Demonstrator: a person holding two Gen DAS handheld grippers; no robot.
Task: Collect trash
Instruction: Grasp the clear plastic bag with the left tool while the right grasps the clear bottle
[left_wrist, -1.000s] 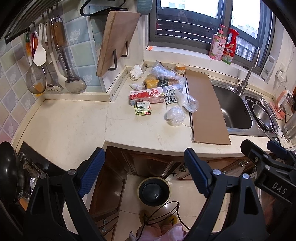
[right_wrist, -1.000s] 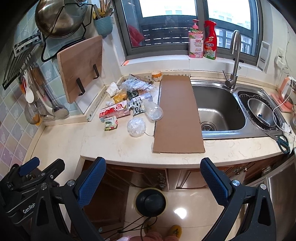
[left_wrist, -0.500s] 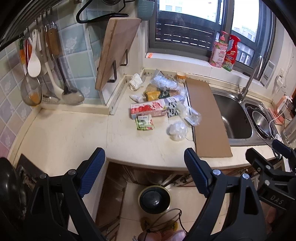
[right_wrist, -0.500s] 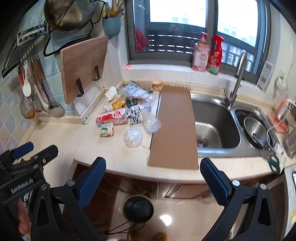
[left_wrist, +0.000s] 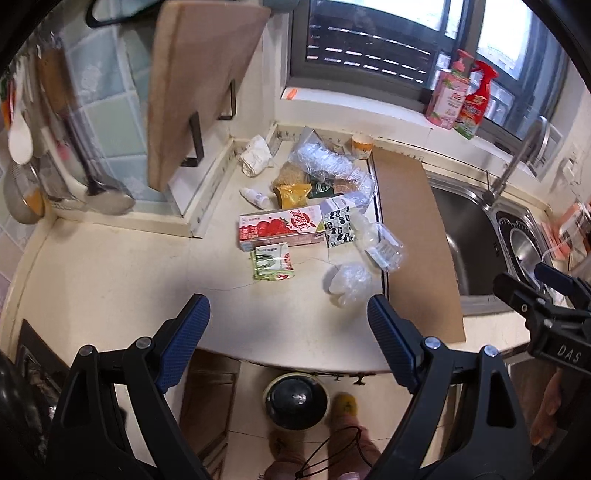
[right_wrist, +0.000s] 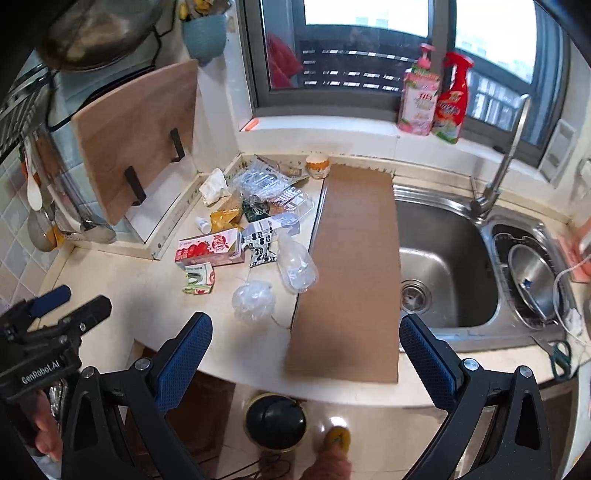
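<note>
Trash lies in a heap on the cream counter (left_wrist: 110, 280): a red strawberry carton (left_wrist: 280, 229) (right_wrist: 208, 247), a small green packet (left_wrist: 272, 261) (right_wrist: 198, 278), a crumpled clear bag (left_wrist: 349, 282) (right_wrist: 254, 298), a clear plastic bottle (left_wrist: 380, 243) (right_wrist: 295, 264), a black-and-white pouch (left_wrist: 337, 224), a yellow wrapper (left_wrist: 291, 194) and clear wrap (left_wrist: 325, 162). A flat brown cardboard sheet (left_wrist: 413, 236) (right_wrist: 354, 266) lies beside the sink. My left gripper (left_wrist: 288, 332) is open above the counter's front edge. My right gripper (right_wrist: 304, 354) is open over the cardboard's near end. Both hold nothing.
A round black-lidded bin (left_wrist: 295, 400) (right_wrist: 275, 419) stands on the floor below the counter, by a person's foot (right_wrist: 334, 441). A steel sink (right_wrist: 443, 258) with a tap (right_wrist: 506, 155) is on the right. A wooden cutting board (left_wrist: 195, 85) leans at the back left, utensils (left_wrist: 55, 147) hang on the wall.
Both grippers have moved forward toward the counter, so the trash heap and cardboard look closer. Both stay open and nothing has been picked up.
</note>
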